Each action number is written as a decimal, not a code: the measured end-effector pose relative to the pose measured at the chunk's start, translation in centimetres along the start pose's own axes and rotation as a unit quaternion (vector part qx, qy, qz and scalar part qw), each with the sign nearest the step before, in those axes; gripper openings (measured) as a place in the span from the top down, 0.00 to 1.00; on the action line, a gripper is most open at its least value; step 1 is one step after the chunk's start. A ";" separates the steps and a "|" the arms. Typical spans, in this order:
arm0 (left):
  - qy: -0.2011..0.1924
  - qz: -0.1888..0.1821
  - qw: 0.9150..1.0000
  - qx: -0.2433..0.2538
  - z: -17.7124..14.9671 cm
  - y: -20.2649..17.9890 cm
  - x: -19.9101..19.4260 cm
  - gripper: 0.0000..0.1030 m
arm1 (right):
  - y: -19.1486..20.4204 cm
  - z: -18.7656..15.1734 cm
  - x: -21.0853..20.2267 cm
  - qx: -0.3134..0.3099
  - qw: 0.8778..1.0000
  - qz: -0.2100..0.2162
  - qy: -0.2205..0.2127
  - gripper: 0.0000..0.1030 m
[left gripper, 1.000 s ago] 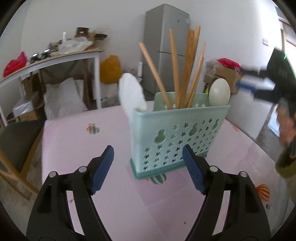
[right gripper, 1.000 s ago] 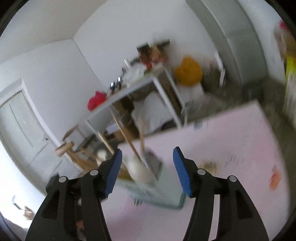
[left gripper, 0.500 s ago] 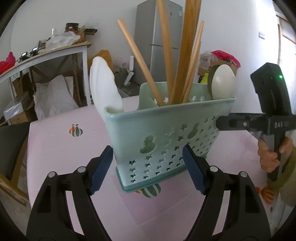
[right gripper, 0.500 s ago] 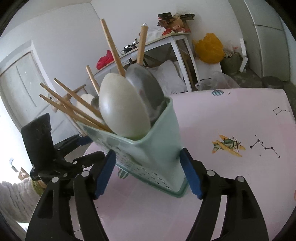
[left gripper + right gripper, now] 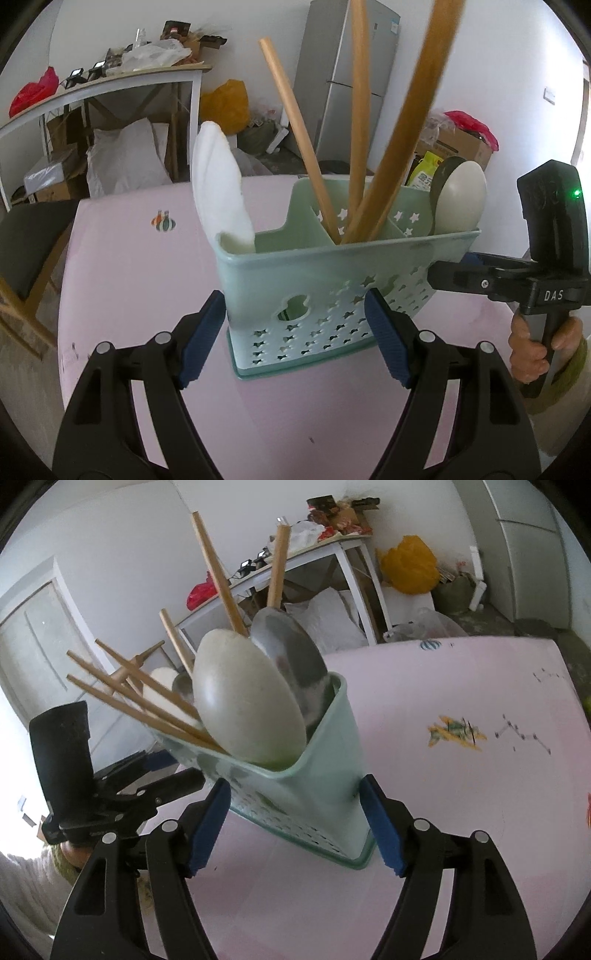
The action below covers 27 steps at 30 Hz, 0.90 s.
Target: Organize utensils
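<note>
Both grippers — left gripper (image 5: 295, 338) and right gripper (image 5: 295, 823) — gape wide around the utensil caddy (image 5: 332, 280) on the pink worktop (image 5: 140, 280), gripping nothing; next, likely squeezing its walls evenly to lift.

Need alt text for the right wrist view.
Open right gripper straddles the narrow end of a mint caddy on a pink table. Spoons and chopsticks stick out; the left gripper sits at its far side.

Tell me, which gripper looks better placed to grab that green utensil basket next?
Probably the right gripper: its open jaws straddle the basket's narrow end. The left gripper faces the wider side.
</note>
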State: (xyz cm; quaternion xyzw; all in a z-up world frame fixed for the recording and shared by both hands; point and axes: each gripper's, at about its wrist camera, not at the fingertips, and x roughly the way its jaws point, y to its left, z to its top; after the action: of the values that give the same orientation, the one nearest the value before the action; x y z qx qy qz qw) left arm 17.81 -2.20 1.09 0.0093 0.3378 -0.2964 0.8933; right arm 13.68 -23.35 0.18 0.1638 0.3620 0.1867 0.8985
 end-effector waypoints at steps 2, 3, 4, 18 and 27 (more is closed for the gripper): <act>0.002 0.000 1.000 -0.007 -0.6 -0.4 -1.1 0.29 | 0.5 -0.6 -0.6 0.004 1.000 0.000 0.006 0.31; 0.002 0.000 1.000 -0.011 -0.9 -0.6 -1.5 0.29 | 0.7 -0.9 -0.8 0.004 1.000 -0.001 0.008 0.31; 0.002 -0.001 1.000 -0.014 -1.1 -0.7 -1.8 0.29 | 1.0 -1.2 -1.0 0.002 1.000 -0.004 0.009 0.31; -0.018 0.059 0.996 -0.067 -4.5 -0.5 -6.4 0.24 | 4.4 -4.8 -5.2 -0.027 0.997 -0.064 -0.014 0.31; 0.028 0.104 0.987 -0.116 -10.2 -1.8 -9.4 0.16 | 7.9 -10.4 -6.9 -0.040 0.982 -0.183 -0.004 0.19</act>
State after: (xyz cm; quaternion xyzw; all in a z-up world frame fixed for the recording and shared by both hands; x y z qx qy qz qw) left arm 5.10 3.46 -0.73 -0.0514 0.3920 -0.1603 0.9045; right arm -0.08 -17.89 0.56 0.0590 0.3743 0.0330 0.9248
